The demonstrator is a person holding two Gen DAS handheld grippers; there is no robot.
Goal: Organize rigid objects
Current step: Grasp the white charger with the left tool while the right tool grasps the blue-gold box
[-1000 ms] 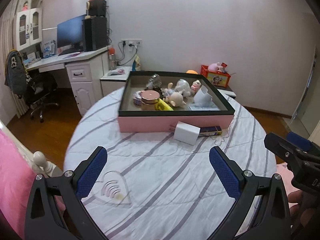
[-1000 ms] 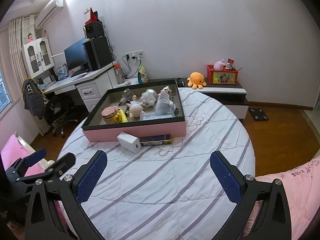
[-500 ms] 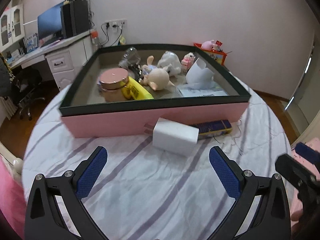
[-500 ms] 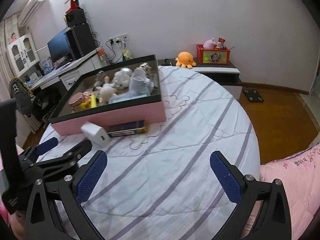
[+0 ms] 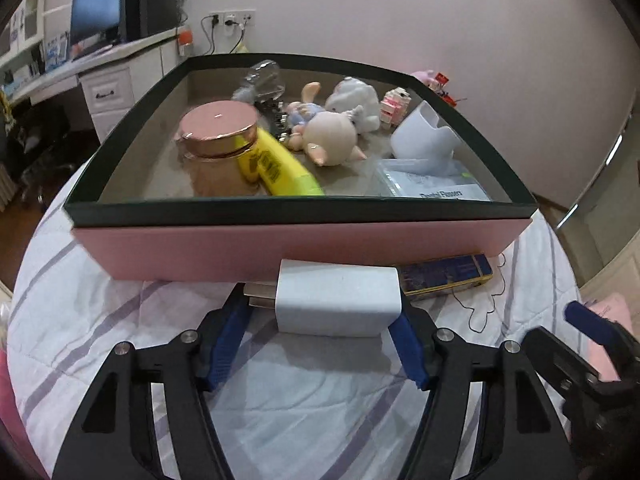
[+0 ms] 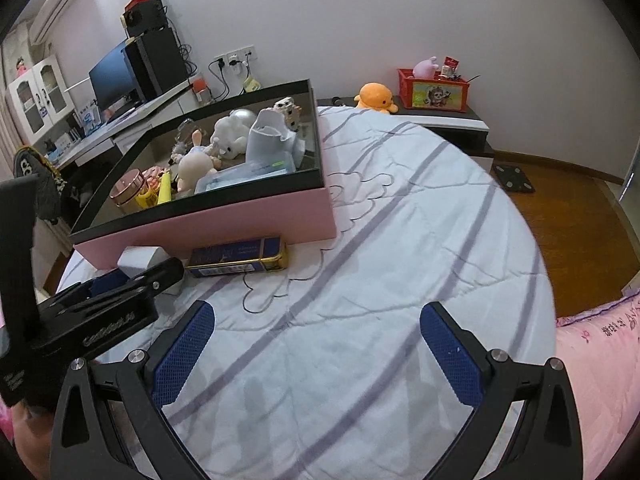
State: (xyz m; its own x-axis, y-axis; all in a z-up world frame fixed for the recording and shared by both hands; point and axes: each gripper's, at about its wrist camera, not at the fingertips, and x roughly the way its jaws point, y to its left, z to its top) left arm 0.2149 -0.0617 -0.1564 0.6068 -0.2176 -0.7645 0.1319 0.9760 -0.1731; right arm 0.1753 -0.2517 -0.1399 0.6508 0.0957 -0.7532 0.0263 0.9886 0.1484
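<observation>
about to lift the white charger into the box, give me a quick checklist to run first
1. Left gripper straddles the white charger: ok.
2. Both pads pressed firmly on it: cannot tell; the right pad touches, the left sits by the prongs.
3. Charger clear of the blue-and-gold box: cannot tell; they lie very close.
4. Free floor in the pink box to set it down: ok, front left by the rose-gold jar.
5. Right gripper open and out of the way: ok.

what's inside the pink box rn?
Inside the pink box: rose-gold jar, yellow tube, pig figurine, white plush, white cup holder, floss packet. The near wall and the clutter hide whatever lies beneath.
</observation>
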